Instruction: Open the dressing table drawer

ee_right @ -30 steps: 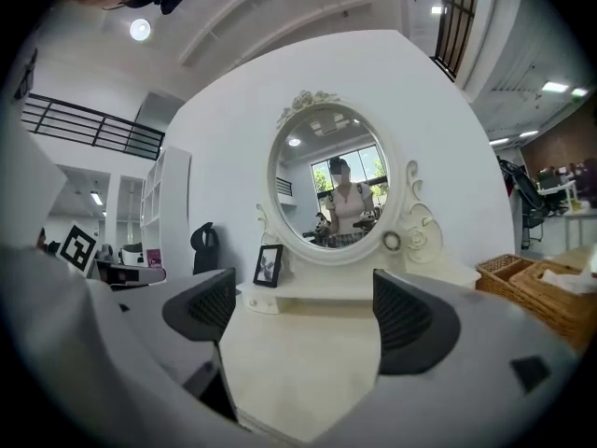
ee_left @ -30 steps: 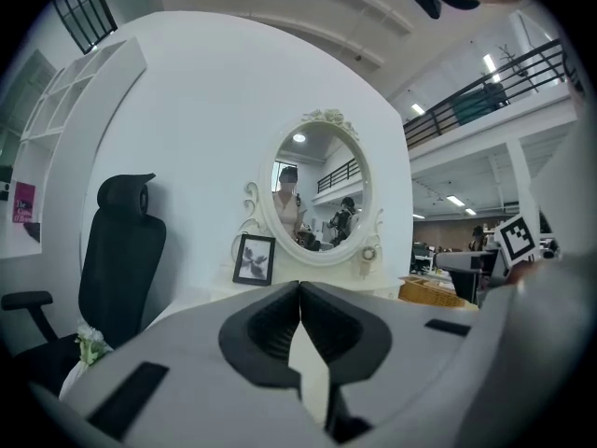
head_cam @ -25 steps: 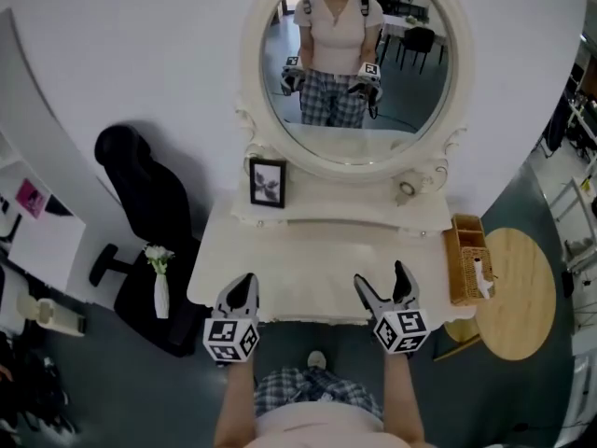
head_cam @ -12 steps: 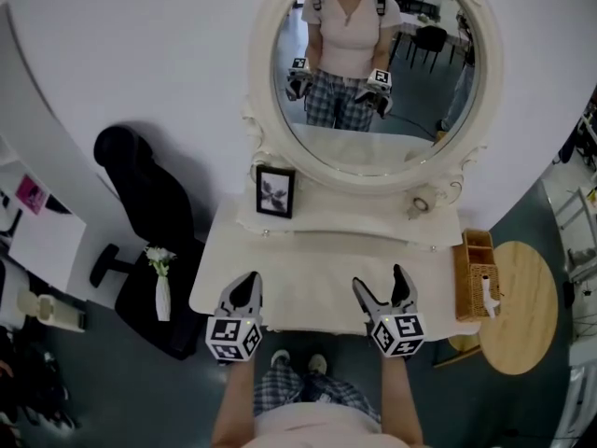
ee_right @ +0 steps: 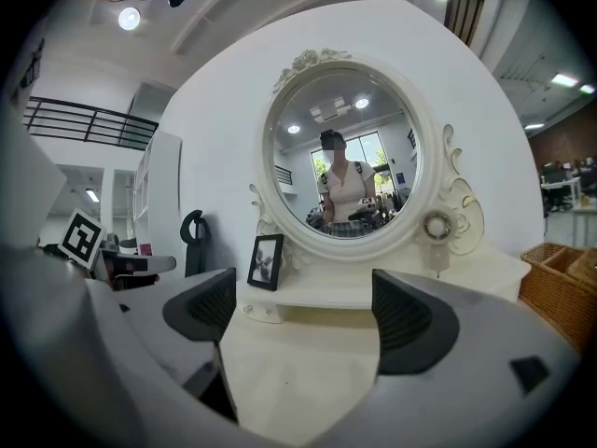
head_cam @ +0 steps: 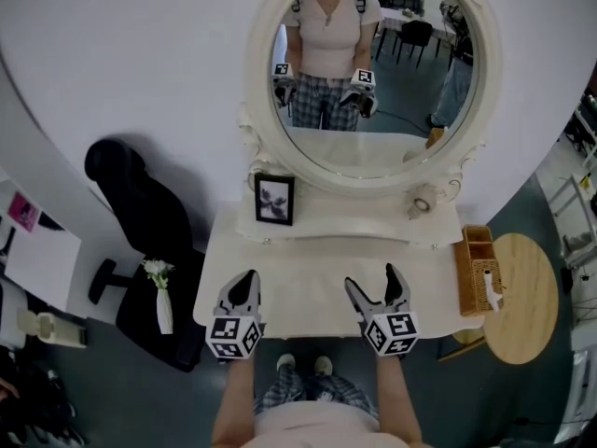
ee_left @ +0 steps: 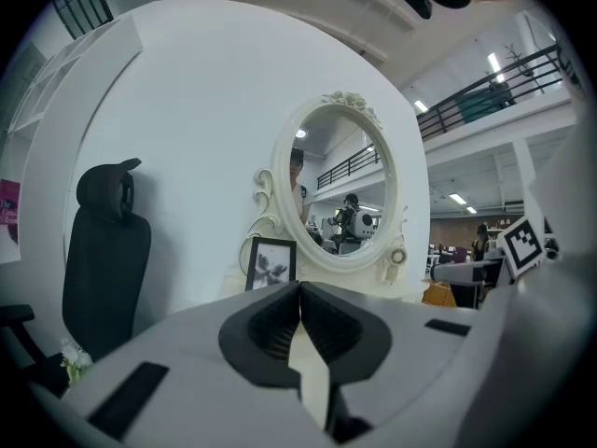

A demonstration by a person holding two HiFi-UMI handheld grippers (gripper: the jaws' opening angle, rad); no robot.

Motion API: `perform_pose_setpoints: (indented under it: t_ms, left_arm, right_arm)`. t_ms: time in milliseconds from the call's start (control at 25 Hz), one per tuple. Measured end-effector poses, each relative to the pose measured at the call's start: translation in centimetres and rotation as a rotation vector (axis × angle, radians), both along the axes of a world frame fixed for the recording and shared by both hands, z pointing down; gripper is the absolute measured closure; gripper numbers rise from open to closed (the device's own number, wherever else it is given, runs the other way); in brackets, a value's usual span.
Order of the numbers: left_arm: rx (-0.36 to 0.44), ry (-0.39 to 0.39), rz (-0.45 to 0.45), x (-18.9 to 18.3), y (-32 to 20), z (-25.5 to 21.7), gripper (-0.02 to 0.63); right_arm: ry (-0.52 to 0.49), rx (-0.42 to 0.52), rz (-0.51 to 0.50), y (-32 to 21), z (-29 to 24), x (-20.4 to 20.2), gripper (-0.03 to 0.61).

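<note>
1. Lower left: the left gripper [head_cam: 244,286] is hovering over the table's front edge, jaws pressed together, empty.
2. Centre: the cream-white dressing table [head_cam: 303,267] is sitting mid-frame; its drawer isn't showing clearly.
3. Lower right: the right gripper [head_cam: 372,283] is hovering too, jaws spread wide, holding nothing.

dressing table top [head_cam: 308,264] is lying bare across front & middle. picture frame [head_cam: 274,200] is standing back-left on raised shelf [head_cam: 354,224], wicker basket [head_cam: 464,278] is blocking rt edge, black chair [head_cam: 140,215] & vase [head_cam: 164,311] are crowding left side.
</note>
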State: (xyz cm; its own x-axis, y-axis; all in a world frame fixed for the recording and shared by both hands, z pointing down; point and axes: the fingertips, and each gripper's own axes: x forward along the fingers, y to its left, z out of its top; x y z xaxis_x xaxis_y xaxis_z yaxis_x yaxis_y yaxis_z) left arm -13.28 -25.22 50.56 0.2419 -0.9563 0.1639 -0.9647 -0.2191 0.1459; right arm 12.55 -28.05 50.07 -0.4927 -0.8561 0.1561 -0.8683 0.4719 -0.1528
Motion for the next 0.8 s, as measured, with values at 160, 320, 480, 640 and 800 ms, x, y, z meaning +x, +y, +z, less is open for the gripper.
perform_pose_setpoints:
  t_ms: [160,320,480,640,800]
  left_arm:
    - [-0.008,-0.002,0.007,-0.9,-0.6,0.6,0.586]
    - [-0.015,-0.016,0.006,-2.5,-1.6,1.5,0.586]
    - [-0.023,-0.025,-0.003,-4.4,-3.5,2.6,0.586]
    - [-0.037,-0.022,-0.008,-6.1,-5.6,4.3,0.586]
    - [-0.064,-0.007,-0.001,-7.7,-7.2,7.0,0.586]
  right_arm:
    - [-0.001,-0.018,-0.017,-0.7,0.8,-2.5,0.126]
    - [-0.009,-0.032,-0.048,-1.8,1.8,-6.2,0.126]
    - [-0.014,-0.058,-0.083,-3.1,3.4,-10.8,0.127]
    - [-0.013,-0.103,-0.104,-4.3,5.6,-15.3,0.145]
    - [-0.002,-0.174,-0.092,-5.3,8.9,-19.1,0.19]
